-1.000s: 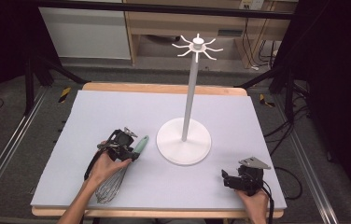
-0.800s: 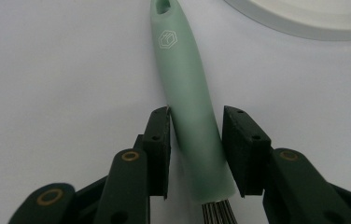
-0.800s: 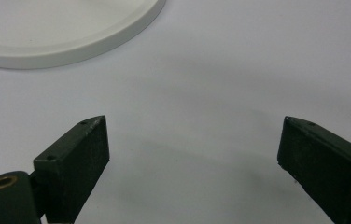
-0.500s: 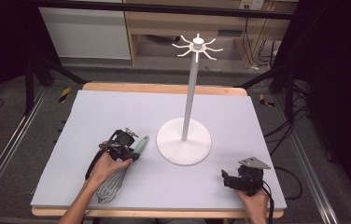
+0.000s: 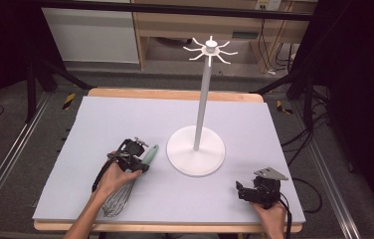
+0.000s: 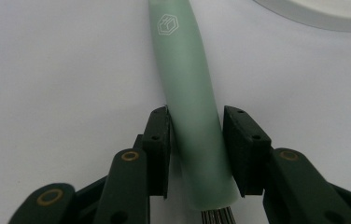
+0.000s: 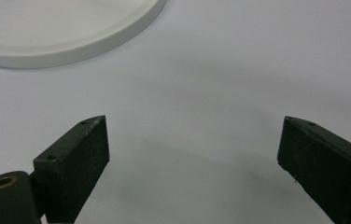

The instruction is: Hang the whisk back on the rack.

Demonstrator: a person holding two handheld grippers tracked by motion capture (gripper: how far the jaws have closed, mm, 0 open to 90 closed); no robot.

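Note:
A whisk lies on the grey mat, with its mint-green handle (image 5: pixel 151 153) pointing toward the white stand and its wire head (image 5: pixel 117 201) near the front edge. My left gripper (image 5: pixel 140 162) is shut on the handle; in the left gripper view both pads press the sides of the handle (image 6: pixel 183 70) just above the wires, and the gripper (image 6: pixel 196 140) rests low over the mat. My right gripper (image 5: pixel 240 190) sits at the front right, open, and the right gripper view has bare mat between its wide-apart jaws (image 7: pixel 192 154).
A white stand has a round base (image 5: pixel 196 150) at the mat's centre and a tall pole topped with a ring of hooks (image 5: pixel 210 48). The base's rim (image 7: pixel 71 51) lies just ahead of the right gripper. The mat (image 5: pixel 125 119) covers a wooden table.

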